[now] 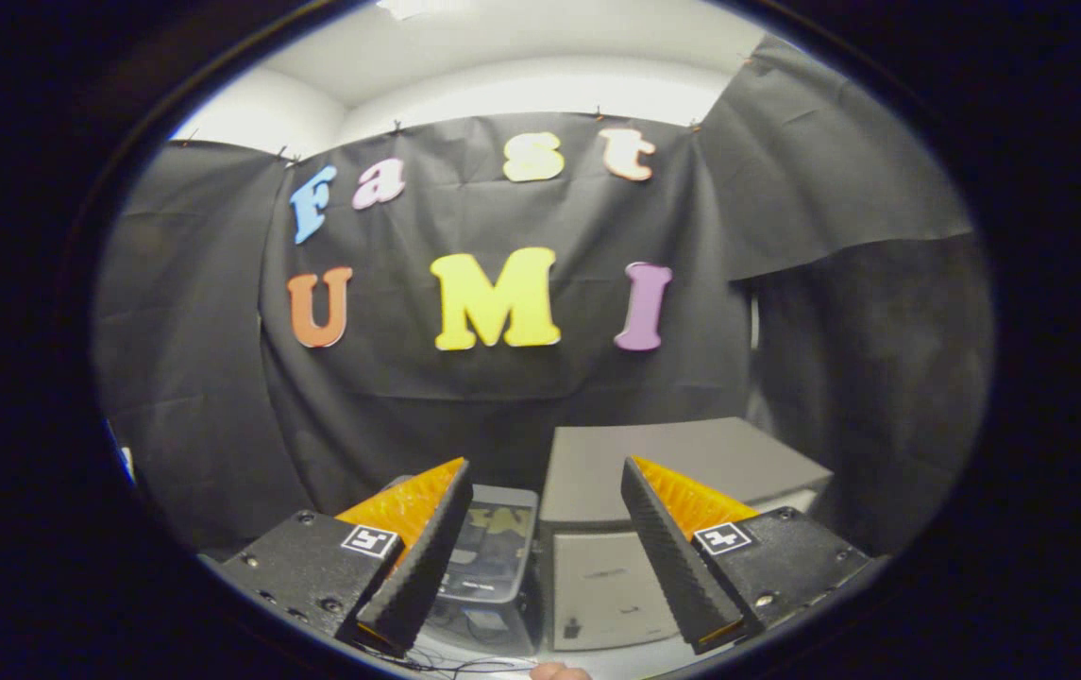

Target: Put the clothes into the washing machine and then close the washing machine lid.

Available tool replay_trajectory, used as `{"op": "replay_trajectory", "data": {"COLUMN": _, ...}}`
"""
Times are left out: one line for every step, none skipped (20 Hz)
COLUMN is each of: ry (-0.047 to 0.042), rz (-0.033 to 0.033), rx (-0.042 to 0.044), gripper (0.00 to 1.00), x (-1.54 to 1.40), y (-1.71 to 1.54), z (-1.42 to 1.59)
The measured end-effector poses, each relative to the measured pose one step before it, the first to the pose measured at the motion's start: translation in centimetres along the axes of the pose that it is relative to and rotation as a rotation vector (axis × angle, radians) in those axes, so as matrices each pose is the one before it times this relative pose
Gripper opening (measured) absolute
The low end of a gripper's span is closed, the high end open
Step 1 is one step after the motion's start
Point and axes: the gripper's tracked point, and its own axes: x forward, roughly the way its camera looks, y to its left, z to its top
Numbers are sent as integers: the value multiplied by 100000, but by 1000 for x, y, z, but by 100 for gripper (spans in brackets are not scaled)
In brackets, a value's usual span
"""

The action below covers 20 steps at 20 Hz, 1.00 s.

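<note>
My gripper [545, 465] is open, its two fingers spread wide with nothing between them. It is held high and looks out level over the things below. Just beyond the left finger stands a small grey top-loading washing machine [495, 548] with a dark glossy lid [500, 529]. The lid seems to lie flat on the machine. The left finger hides the machine's left part.
A grey box-shaped unit [682, 458] with a pale front panel [601, 586] stands right next to the machine, beyond the right finger. Black cloth walls close the booth behind and on both sides. A person's fingertip [559, 672] shows below the fingers.
</note>
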Motion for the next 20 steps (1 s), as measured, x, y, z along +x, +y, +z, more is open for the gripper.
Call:
{"op": "replay_trajectory", "data": {"ry": 307, "rz": -2973, "rx": -506, "gripper": 99, "x": -2606, "y": -1743, "z": -2}}
{"op": "replay_trajectory", "data": {"ry": -50, "rz": -2930, "rx": -1176, "gripper": 99, "x": -2318, "y": -1720, "z": -105}}
{"op": "replay_trajectory", "data": {"ry": -415, "rz": -2606, "rx": -1259, "gripper": 99, "x": -2320, "y": -1739, "z": -17}}
{"op": "replay_trajectory", "data": {"ry": -209, "rz": -2198, "rx": -1038, "gripper": 99, "x": -2138, "y": -1460, "z": -10}}
{"op": "replay_trajectory", "data": {"ry": -380, "rz": -1403, "rx": -1086, "gripper": 99, "x": -1948, "y": -1496, "z": -76}}
{"op": "replay_trajectory", "data": {"ry": -98, "rz": -1742, "rx": -1068, "gripper": 99, "x": -1738, "y": -1529, "z": -294}}
{"op": "replay_trajectory", "data": {"ry": 131, "rz": -687, "rx": 21, "gripper": 99, "x": -1521, "y": -1300, "z": -277}}
{"op": "replay_trajectory", "data": {"ry": 139, "rz": 653, "rx": -21, "gripper": 99, "x": -1264, "y": -985, "z": -259}}
{"op": "replay_trajectory", "data": {"ry": 262, "rz": -387, "rx": -325, "gripper": 99, "x": -1279, "y": -1123, "z": -395}}
{"op": "replay_trajectory", "data": {"ry": 1312, "rz": -96, "rx": -158, "gripper": 99, "x": -803, "y": -1242, "z": -471}}
{"op": "replay_trajectory", "data": {"ry": -822, "rz": 792, "rx": 753, "gripper": 99, "x": -897, "y": -886, "z": -115}}
{"op": "replay_trajectory", "data": {"ry": -680, "rz": -69, "rx": 839, "gripper": 99, "x": -584, "y": -903, "z": 95}}
{"op": "replay_trajectory", "data": {"ry": 1053, "rz": 247, "rx": 368, "gripper": 99, "x": -470, "y": -766, "z": -339}}
{"op": "replay_trajectory", "data": {"ry": 757, "rz": -196, "rx": 434, "gripper": 99, "x": -389, "y": -834, "z": -605}}
{"op": "replay_trajectory", "data": {"ry": -132, "rz": -215, "rx": 388, "gripper": 99, "x": -641, "y": -795, "z": -169}}
{"op": "replay_trajectory", "data": {"ry": 16, "rz": -41, "rx": 94, "gripper": 99, "x": -499, "y": -644, "z": -156}}
{"op": "replay_trajectory", "data": {"ry": 104, "rz": -14, "rx": -179, "gripper": 99, "x": -446, "y": -479, "z": -197}}
{"op": "replay_trajectory", "data": {"ry": 107, "rz": 438, "rx": -485, "gripper": 99, "x": -451, "y": -499, "z": -183}}
{"op": "replay_trajectory", "data": {"ry": -17, "rz": 94, "rx": -748, "gripper": 99, "x": -290, "y": -292, "z": -120}}
{"op": "replay_trajectory", "data": {"ry": -258, "rz": 271, "rx": -379, "gripper": 99, "x": -243, "y": -226, "z": -92}}
